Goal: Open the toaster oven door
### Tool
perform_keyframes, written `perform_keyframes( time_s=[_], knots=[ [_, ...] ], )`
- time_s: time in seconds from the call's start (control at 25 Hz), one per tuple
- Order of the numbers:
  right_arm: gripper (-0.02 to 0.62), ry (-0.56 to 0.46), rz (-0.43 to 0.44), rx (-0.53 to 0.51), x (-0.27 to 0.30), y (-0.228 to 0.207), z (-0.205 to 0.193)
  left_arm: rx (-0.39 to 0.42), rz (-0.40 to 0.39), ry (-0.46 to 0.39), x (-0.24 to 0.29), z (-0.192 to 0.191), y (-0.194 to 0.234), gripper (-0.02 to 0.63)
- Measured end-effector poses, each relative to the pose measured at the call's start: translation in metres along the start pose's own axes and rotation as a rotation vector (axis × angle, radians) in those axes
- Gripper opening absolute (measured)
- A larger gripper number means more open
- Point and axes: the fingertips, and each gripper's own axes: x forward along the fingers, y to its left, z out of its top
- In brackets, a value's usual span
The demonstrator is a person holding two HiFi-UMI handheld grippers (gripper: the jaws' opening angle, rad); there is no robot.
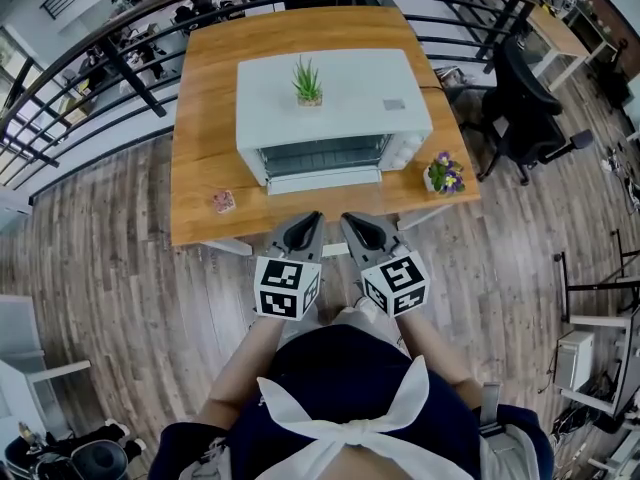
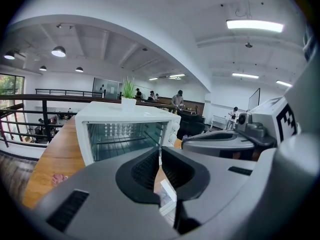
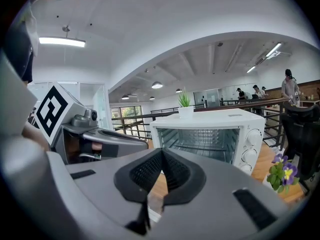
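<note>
A white toaster oven (image 1: 330, 108) stands on the wooden table (image 1: 205, 148), its glass front (image 1: 325, 155) facing me, with a white bar (image 1: 323, 180) along the lower front edge. The wire rack shows inside in the left gripper view (image 2: 125, 136) and the right gripper view (image 3: 202, 139). My left gripper (image 1: 312, 218) and right gripper (image 1: 350, 220) hang side by side just short of the table's front edge, a little below the oven. Both are shut with nothing between the pads, as the left gripper (image 2: 160, 151) and right gripper (image 3: 161, 154) show in their own views.
A small potted plant (image 1: 308, 83) sits on top of the oven. A pot of purple flowers (image 1: 443, 173) stands at the table's front right corner, and a small pink thing (image 1: 224, 201) lies at front left. A black office chair (image 1: 520, 108) is to the right. A black railing (image 1: 120, 58) runs behind.
</note>
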Motion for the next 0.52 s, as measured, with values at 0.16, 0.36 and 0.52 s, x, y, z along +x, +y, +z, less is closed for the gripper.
perform_keyframes(
  time_s=[0.16, 0.36, 0.52],
  knots=[
    [0.002, 0.001, 0.009, 0.0, 0.0, 0.004, 0.0, 0.005, -0.01, -0.001, -0.004, 0.0, -0.003, 0.025],
    [0.002, 0.005, 0.019, -0.002, 0.0, 0.009, 0.0, 0.019, -0.024, -0.002, -0.009, -0.001, -0.006, 0.021],
    [0.002, 0.007, 0.024, -0.006, 0.0, 0.011, 0.001, -0.001, -0.041, -0.01, -0.011, 0.001, -0.008, 0.021]
  ],
)
